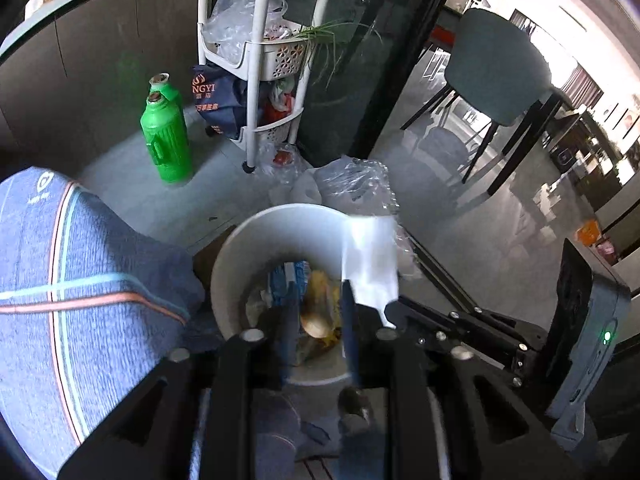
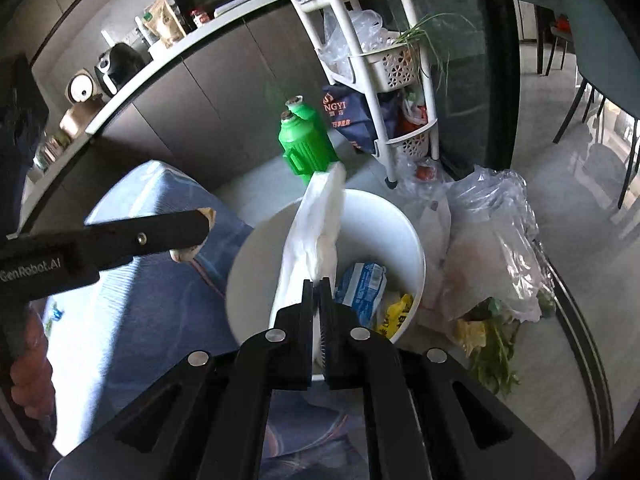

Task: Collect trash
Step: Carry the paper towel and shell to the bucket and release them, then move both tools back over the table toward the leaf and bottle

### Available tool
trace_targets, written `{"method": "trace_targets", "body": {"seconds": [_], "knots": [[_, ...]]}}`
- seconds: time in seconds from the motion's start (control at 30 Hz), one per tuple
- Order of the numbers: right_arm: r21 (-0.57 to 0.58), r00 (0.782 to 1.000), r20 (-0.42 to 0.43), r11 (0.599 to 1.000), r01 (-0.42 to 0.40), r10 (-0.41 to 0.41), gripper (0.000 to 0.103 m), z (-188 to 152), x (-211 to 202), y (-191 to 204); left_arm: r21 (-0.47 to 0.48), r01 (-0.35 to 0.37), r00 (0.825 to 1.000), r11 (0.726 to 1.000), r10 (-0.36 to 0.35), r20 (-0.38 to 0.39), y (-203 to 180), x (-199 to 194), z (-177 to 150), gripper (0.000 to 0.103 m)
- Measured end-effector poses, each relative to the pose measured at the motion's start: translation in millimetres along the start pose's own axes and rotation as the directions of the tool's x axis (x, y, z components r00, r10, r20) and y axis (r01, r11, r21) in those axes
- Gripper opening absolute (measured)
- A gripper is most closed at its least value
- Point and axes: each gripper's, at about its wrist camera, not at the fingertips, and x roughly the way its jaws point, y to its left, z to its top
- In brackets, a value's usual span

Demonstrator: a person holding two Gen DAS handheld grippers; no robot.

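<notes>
From the left gripper's [image 1: 318, 300] camera, the two fingers stand apart with nothing between them, poised over a round white bin [image 1: 240, 248] on the pale floor. Inside lie a blue-and-white wrapper [image 1: 286, 276] and some yellowish scraps [image 1: 320, 304]. A white plastic bag [image 1: 372, 260] hangs blurred at the bin's right rim. Beyond stand two green jugs [image 1: 166, 136] and a white basket rack [image 1: 260, 56]. A knee in blue cloth [image 1: 80, 280] fills the left.

From the right gripper's [image 2: 319, 292] camera, the narrow jaws pinch the lower end of the white bag [image 2: 316, 232], which rises crumpled and limp, stretched upward over the bin [image 2: 384, 220]. The wrapper [image 2: 362, 284] and a yellow packet [image 2: 394, 312] lie inside. The left gripper's [image 2: 196, 232] finger juts in from the left, empty. Clear bags [image 2: 492, 240] and some greens [image 2: 494, 356] lie just beside the bin, on its right.
</notes>
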Motion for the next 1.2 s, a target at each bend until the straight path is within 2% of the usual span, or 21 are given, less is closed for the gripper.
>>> {"method": "trace_targets", "body": {"seconds": [0.03,0.1,0.17,0.2,0.23,0.33,0.53,0.83,1.2], "knots": [[-0.012,1.000,-0.002,1.000,0.009,-0.010,0.037,-0.8,2.0,0.8,0.000,-0.008,1.000,1.000,0.008,0.006,0.5,0.4,0.9,0.068],[-0.051,0.999,0.012,0.998,0.030,-0.030,0.051,-4.0,2.8,3.7,-0.009,-0.037,0.998,0.999,0.038,0.054,3.3,-5.0,2.5,0.083],[-0.085,0.999,0.023,0.996,0.036,-0.034,0.061,-6.5,2.2,6.9,-0.030,-0.048,0.995,0.998,0.050,0.089,8.3,-12.3,3.5,0.093],[-0.097,0.999,0.030,0.995,0.040,-0.037,0.070,-7.8,1.6,8.1,-0.045,-0.058,0.993,0.997,0.062,0.102,10.9,-15.4,4.1,0.100],[-0.105,0.999,0.034,0.994,0.041,-0.038,0.080,-8.1,0.8,9.3,-0.060,-0.066,0.991,0.996,0.073,0.116,13.2,-18.7,4.5,0.099],[-0.116,0.999,0.043,0.993,0.026,-0.022,0.094,-7.6,-3.6,12.2,-0.108,-0.064,0.990,0.992,0.077,0.118,20.5,-26.1,3.7,0.099],[-0.092,0.999,0.051,0.996,0.003,0.001,0.094,-1.9,-14.3,18.6,-0.133,-0.101,0.986,0.986,0.117,0.122,19.9,-42.0,-2.5,0.099],[-0.109,0.997,0.077,0.994,-0.009,0.018,0.094,-1.4,-41.6,35.7,-0.192,-0.109,0.973,0.975,0.144,0.178,26.6,-83.8,-12.1,0.099],[-0.183,0.991,0.110,0.982,-0.050,0.071,0.094,-1.0,-69.3,78.3,-0.241,-0.166,0.941,0.956,0.226,0.250,28.7,-150.7,-29.2,0.099]]}}
